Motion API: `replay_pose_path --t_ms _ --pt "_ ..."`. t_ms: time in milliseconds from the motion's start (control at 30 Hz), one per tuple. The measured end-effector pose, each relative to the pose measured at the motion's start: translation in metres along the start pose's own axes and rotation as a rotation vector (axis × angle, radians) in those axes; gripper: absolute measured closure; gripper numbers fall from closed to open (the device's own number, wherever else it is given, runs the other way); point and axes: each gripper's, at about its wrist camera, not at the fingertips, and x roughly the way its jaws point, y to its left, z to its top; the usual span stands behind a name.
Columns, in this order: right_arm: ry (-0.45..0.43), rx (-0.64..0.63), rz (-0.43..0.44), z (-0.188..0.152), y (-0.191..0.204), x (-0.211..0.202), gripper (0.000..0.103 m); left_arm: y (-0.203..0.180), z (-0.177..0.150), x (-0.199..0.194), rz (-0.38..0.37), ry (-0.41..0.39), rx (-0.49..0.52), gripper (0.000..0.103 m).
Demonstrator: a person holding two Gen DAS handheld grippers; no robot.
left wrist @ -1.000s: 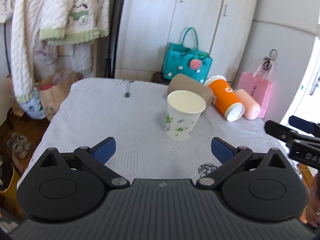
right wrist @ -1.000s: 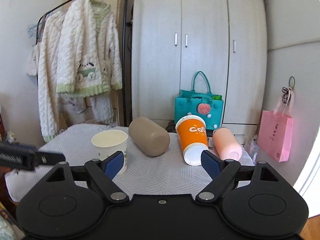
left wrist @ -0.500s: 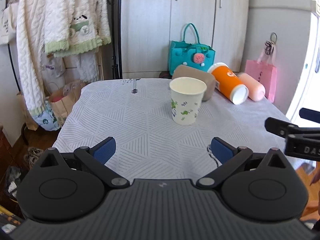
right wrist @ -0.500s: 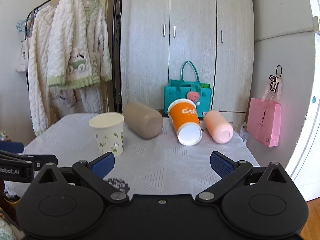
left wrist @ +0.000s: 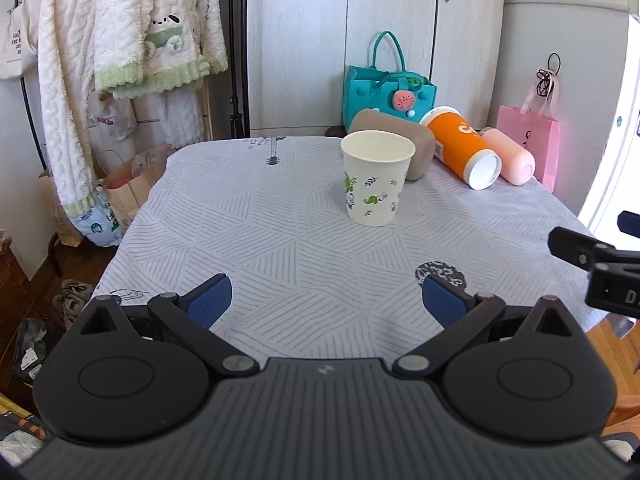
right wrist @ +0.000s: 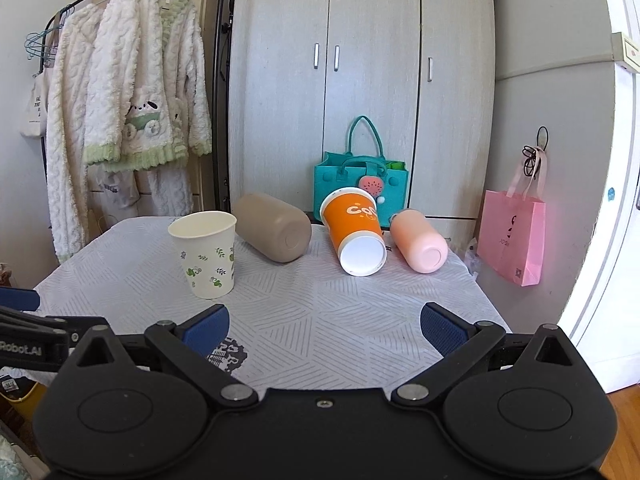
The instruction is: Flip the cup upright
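Standing upright near the middle of the surface (left wrist: 248, 240), the paper cup (left wrist: 376, 178) has its mouth facing up, so one flip appears done. Three cups lie on their sides along the far edge: brown cup (right wrist: 274, 226), orange cup (right wrist: 354, 232), pink cup (right wrist: 418, 244). The left tool (left wrist: 326, 300) and right tool (right wrist: 324, 324) are both spread wide and empty at the near edge, well apart from any cup. The brown cup's mouth faces away, unseen.
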Motion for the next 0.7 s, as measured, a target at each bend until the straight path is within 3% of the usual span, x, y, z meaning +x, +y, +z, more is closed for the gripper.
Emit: replay_pose_path --t_ms 167,700 --pt "0.002 0.015 -0.022 -0.003 -0.002 0.000 0.000 0.000 -0.001 -0.001 0.045 0.000 0.047 0.000" --pt "0.027 0.029 -0.058 -0.008 -0.002 0.007 0.000 0.021 -0.001 0.009 0.070 0.024 0.015 0.000"
